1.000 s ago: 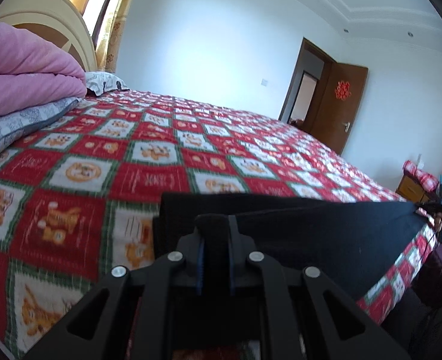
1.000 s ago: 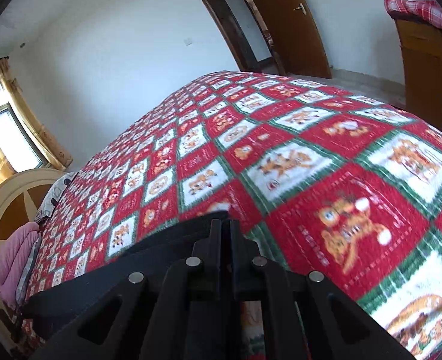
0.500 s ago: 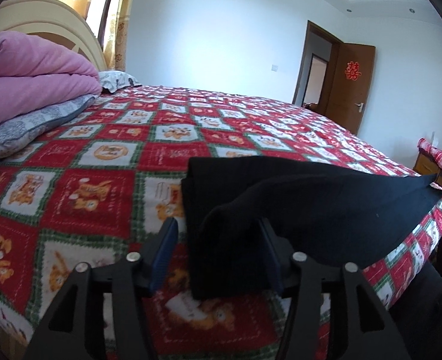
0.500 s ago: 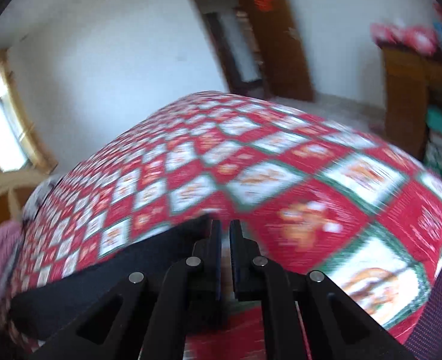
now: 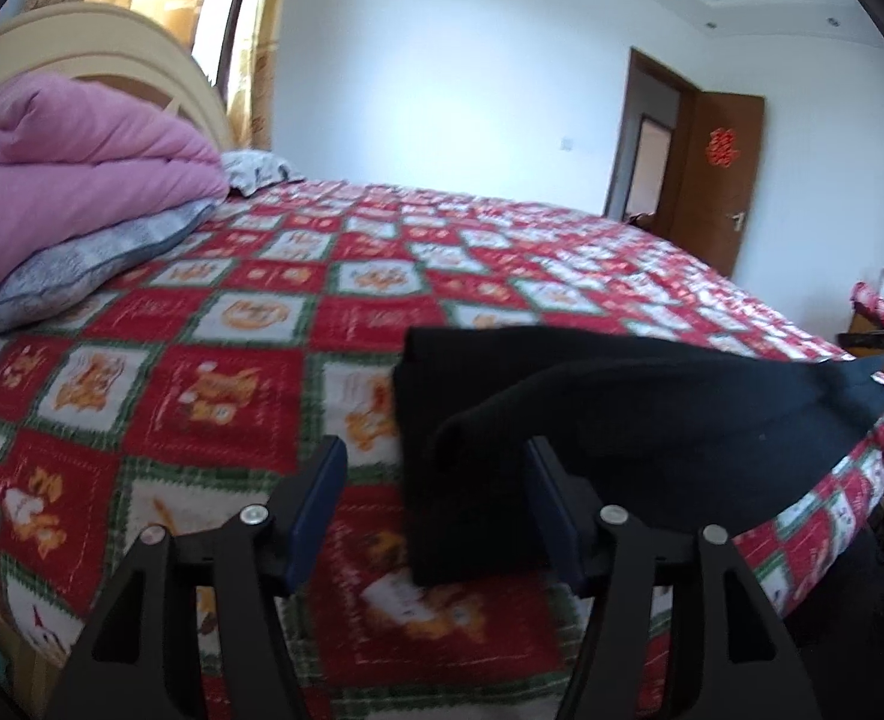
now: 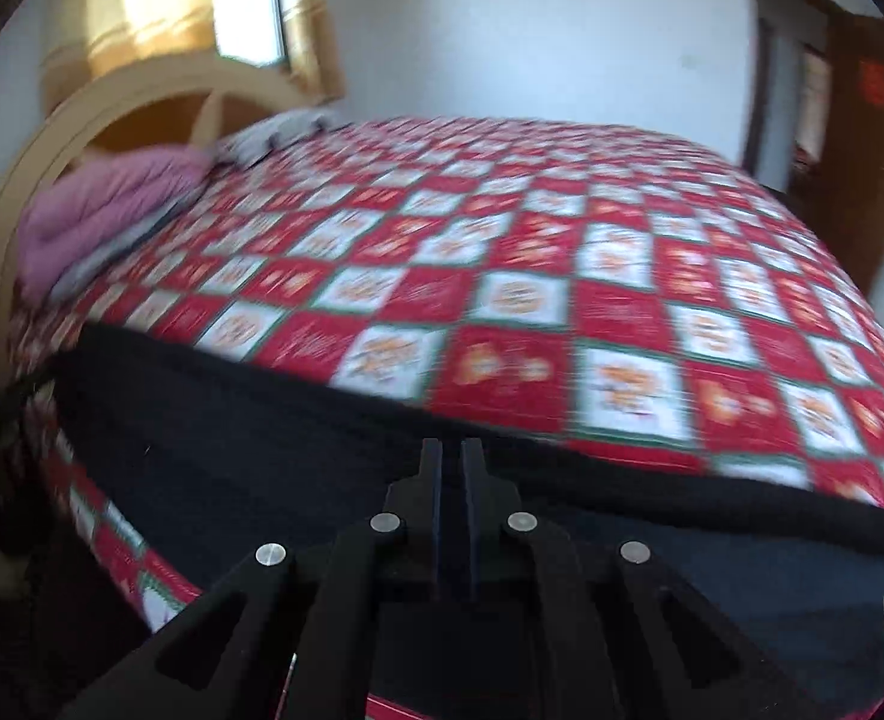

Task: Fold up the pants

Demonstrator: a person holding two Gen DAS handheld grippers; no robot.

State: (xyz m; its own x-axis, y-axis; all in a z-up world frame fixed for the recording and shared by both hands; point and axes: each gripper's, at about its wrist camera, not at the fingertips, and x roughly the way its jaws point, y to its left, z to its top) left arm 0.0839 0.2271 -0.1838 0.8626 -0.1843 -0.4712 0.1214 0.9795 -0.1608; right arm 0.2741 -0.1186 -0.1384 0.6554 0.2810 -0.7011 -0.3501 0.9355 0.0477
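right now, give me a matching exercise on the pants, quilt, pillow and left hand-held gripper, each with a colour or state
Things:
1. pants
2. quilt
3. pillow
4. left hand-held gripper

Colour or state:
A. pink, piled by the headboard
B. open, jaws just widened, astride the cloth's folded end
C. black, on the bedspread
D. grey, under the pink pile

Pairs: 1-C, 2-A, 3-D, 4-B

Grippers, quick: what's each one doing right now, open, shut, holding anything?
Left gripper: open, jaws just opened, black pants lying loose between them.
Right gripper: shut; whether it pinches the pants cannot be told.
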